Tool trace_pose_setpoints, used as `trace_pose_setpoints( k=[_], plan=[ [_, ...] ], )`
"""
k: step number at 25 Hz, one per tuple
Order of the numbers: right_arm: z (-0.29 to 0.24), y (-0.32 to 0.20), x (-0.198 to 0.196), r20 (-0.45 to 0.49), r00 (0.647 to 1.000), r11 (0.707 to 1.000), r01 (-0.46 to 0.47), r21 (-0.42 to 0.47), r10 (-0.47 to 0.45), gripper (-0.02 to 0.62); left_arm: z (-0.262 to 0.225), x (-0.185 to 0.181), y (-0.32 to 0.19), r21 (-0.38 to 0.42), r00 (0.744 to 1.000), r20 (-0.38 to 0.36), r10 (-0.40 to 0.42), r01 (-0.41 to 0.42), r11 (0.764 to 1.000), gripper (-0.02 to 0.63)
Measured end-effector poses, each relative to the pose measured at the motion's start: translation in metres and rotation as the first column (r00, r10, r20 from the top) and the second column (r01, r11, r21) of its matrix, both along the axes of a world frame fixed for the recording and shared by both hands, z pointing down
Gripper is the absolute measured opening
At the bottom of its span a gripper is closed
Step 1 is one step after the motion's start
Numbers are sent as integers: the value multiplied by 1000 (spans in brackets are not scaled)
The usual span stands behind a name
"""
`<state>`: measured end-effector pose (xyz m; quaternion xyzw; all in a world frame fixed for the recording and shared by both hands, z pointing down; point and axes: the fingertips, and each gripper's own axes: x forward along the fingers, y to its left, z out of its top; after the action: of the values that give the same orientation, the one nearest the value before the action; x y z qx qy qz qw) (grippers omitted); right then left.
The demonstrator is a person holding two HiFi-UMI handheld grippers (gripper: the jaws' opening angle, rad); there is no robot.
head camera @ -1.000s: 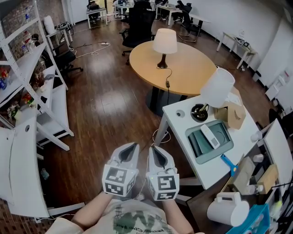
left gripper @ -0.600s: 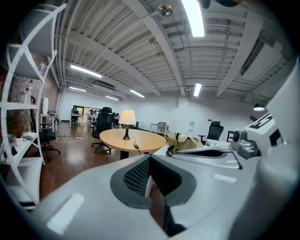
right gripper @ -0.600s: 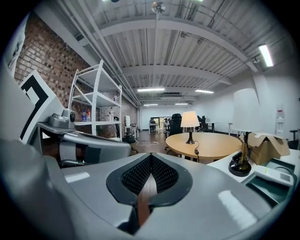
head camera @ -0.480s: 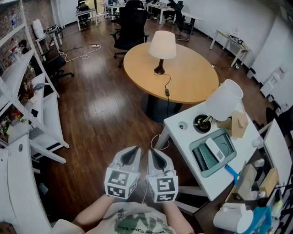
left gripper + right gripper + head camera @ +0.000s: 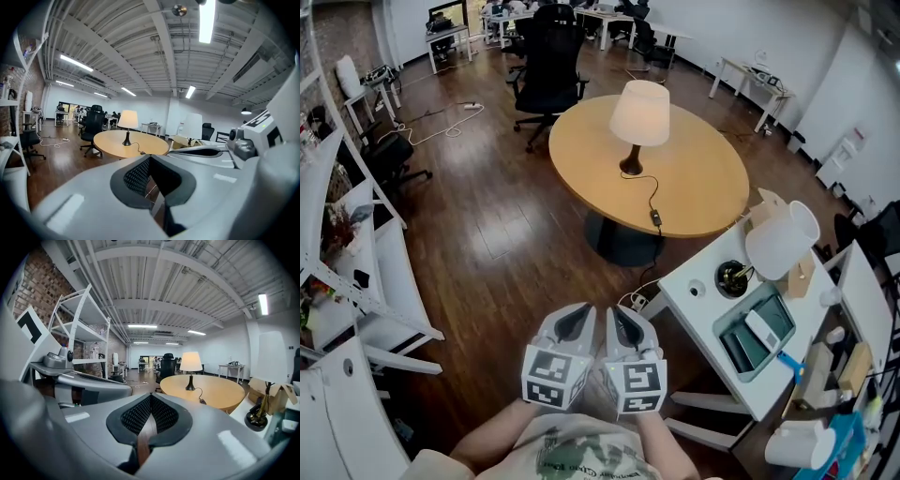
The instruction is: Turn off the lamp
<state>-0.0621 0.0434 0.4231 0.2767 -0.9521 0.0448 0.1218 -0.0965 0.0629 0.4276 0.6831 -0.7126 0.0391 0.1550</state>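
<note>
A table lamp with a cream shade and dark base stands lit on a round wooden table. Its black cord runs over the tabletop to an inline switch near the table's front edge. The lamp also shows far off in the left gripper view, and the lamp likewise in the right gripper view. My left gripper and right gripper are held side by side close to my body, over the wood floor and well short of the table. Both are shut and hold nothing.
A white desk at the right carries a white desk lamp, a grey tray and a cardboard box. A black office chair stands behind the round table. White shelving lines the left.
The view has advanced and swung, so the round table and lamp sit nearer and more central. The white desk has slid to the right. Both grippers stay shut, together by my body.
</note>
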Motion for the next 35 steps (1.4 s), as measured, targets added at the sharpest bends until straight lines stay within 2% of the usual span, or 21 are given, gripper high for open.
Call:
trace_pose_setpoints(
  k=[6,13,17,22,29,35],
  plan=[
    [-7,-3,-46,-2,1000,999,-29,17,29,0,-8,-54,-12,20,1000,2,24,-24,1000,3],
    [7,-20,-56,-26,997,997,-76,2,76,0,3,-65,-37,23,997,-34,73,-72,997,3],
    [14,-39,-59,-20,994,994,-107,-11,107,0,11,-66,-52,8,995,-28,97,-97,995,3],
    [18,-74,-73,2,992,992,-123,-6,123,0,15,-83,-83,1,995,-2,101,-101,995,3],
    [11,-149,-107,67,989,991,-133,-2,133,0,15,-111,-154,-6,993,42,113,-113,994,3],
    [7,-216,-115,79,985,988,-153,-9,153,0,18,-115,-224,-34,987,46,152,-151,988,3]
  ],
)
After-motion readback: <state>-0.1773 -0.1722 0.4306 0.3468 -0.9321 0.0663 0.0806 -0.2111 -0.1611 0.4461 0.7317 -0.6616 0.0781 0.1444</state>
